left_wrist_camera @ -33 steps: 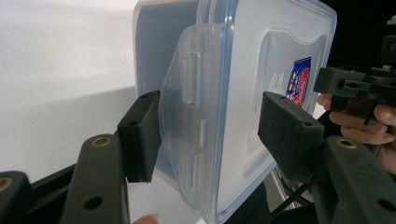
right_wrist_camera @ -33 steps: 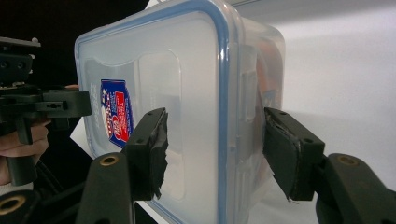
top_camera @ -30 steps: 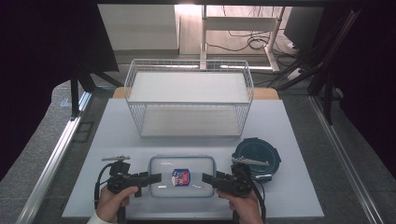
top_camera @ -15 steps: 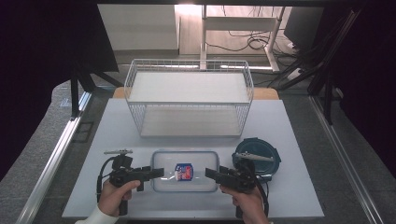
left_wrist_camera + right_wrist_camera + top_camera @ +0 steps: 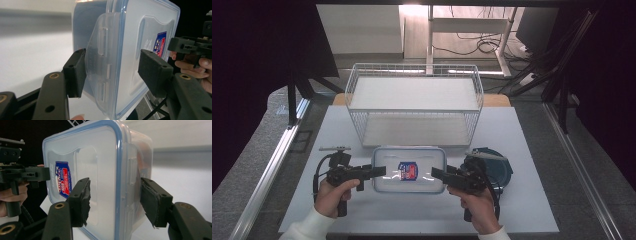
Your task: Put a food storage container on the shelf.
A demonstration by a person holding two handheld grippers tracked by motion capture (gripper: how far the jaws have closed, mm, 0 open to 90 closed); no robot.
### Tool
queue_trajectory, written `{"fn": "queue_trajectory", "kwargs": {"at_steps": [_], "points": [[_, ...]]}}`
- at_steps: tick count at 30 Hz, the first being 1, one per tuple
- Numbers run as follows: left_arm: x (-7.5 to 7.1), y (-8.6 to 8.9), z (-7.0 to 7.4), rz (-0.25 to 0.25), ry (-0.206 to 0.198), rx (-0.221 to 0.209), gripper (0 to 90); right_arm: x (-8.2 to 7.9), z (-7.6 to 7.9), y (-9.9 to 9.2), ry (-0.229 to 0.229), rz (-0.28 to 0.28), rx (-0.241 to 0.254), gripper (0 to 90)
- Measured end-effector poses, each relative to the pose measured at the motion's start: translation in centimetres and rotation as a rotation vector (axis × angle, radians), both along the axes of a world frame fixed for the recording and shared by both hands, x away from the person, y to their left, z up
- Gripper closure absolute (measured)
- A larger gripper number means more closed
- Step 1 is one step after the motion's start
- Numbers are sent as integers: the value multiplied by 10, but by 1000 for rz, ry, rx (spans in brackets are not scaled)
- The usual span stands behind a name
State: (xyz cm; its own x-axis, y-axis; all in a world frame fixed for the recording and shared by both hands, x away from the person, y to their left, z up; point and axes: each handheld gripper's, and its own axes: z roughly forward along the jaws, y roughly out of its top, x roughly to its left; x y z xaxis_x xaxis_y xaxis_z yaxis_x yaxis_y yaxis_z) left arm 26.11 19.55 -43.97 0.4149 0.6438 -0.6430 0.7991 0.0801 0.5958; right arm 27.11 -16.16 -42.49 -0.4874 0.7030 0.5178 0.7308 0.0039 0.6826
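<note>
Clear lidded container [image 5: 409, 169] is held off the desk [image 5: 532, 210] near its front edge, clamped by short ends btw left hand-held gripper [image 5: 379, 171] & right hand-held gripper [image 5: 437, 173]; slip/tilt is risked if side latches flex or hands drift apart.

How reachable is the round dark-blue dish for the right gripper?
Probably not: right gripper is clamped on the clear blue-rimmed plastic box, shared with the left gripper, though the dish lies close.
</note>
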Motion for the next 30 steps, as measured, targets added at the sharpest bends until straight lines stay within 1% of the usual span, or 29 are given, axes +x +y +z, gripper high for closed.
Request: {"fn": "queue_trajectory", "kwargs": {"at_steps": [4, 7, 15, 27, 30], "points": [[6, 3, 9, 0, -17, 0, 413, 7, 10, 2, -16, 3, 7, 431], [10, 4, 16, 5, -26, -3, 413, 10, 15, 3, -27, 2, 7, 431], [20, 8, 28, 4, -40, -4, 413, 22, 29, 7, -42, 7, 5, 431], [27, 9, 51, 8, -70, -6, 415, 29, 50, 8, -78, 9, 10, 432], [29, 9, 58, 8, -79, 0, 417, 30, 54, 7, -82, 9, 17, 433]]}}
